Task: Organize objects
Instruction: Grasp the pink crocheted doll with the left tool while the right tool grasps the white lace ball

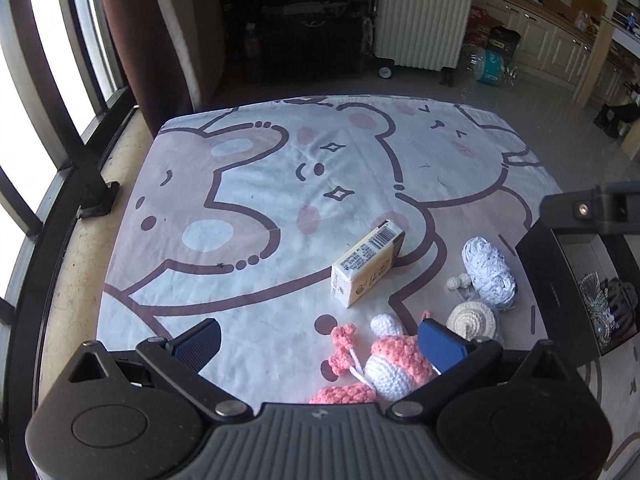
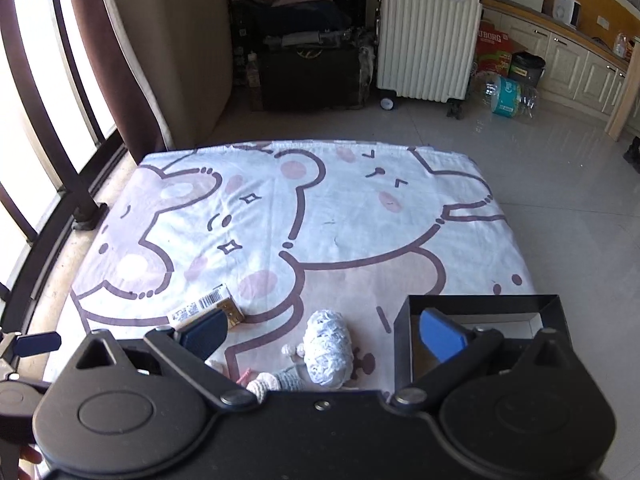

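both tongs hang spread wide above the cartoon sheet.

The right tongs stand wide apart above a desk draped in a cartoon bear sheet, holding nothing. Between the blue pads lies a ball of white yarn, with a cream crocheted piece just beside it. A yellow barcoded carton lies near the left pad. The right pad hangs over an open black box.
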Demonstrator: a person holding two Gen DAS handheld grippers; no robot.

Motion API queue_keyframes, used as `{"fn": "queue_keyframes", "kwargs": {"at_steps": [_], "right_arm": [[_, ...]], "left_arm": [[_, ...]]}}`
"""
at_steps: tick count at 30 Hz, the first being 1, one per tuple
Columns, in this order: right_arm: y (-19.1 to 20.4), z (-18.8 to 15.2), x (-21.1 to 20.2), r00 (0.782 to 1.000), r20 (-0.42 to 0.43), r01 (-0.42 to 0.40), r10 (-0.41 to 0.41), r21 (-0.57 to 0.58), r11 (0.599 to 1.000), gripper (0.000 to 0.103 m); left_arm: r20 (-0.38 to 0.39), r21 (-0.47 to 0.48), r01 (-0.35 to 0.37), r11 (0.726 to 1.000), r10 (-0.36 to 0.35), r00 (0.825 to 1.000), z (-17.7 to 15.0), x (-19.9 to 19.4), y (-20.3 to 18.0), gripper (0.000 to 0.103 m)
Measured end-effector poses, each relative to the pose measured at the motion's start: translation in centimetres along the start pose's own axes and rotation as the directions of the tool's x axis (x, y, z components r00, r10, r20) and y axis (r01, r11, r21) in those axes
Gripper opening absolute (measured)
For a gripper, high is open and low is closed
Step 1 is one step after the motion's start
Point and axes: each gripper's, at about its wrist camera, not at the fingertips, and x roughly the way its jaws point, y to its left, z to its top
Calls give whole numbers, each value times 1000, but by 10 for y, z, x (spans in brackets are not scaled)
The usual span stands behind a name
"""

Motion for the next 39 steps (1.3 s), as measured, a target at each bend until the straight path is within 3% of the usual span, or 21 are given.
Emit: {"fn": "queue_keyframes", "kwargs": {"at_steps": [6,11,16,19,23,27,30,32,35,39], "right_arm": [[0,-7,28,999,-28,-37,39,70,997,103],[-4,-15,37,994,42,-107,102,127,986,103],[2,-14,44,996,58,-75,72,39,996,103],[-4,-14,49,994,62,-89,86,50,995,103],[-14,-18,57,990,39,-142,139,90,986,103],[-20,-22,63,992,17,-123,122,87,989,103],[-28,-24,68,995,-4,-95,95,100,991,103],[-35,-26,71,996,-13,-81,83,116,990,103],[-44,-28,75,991,-43,-117,125,154,981,102],[-50,-28,79,990,-66,-107,121,192,976,77]], "left_arm": [[-4,134,33,990,-33,999,-8,13,-4,103],[-30,232,38,972,-32,999,-16,24,-6,103],[-30,287,108,952,-104,994,-24,28,-7,103],[-44,328,155,932,-149,988,-28,30,-11,103],[-63,406,151,901,-137,989,-33,33,-20,103],[-81,480,154,864,-131,988,-38,35,-27,103],[-91,530,157,834,-128,988,-40,37,-33,92],[-111,538,165,827,-125,986,-41,40,-35,81],[-148,529,200,825,-143,979,-41,44,-36,72],[-188,529,217,821,-136,973,-44,51,-39,60]]}}
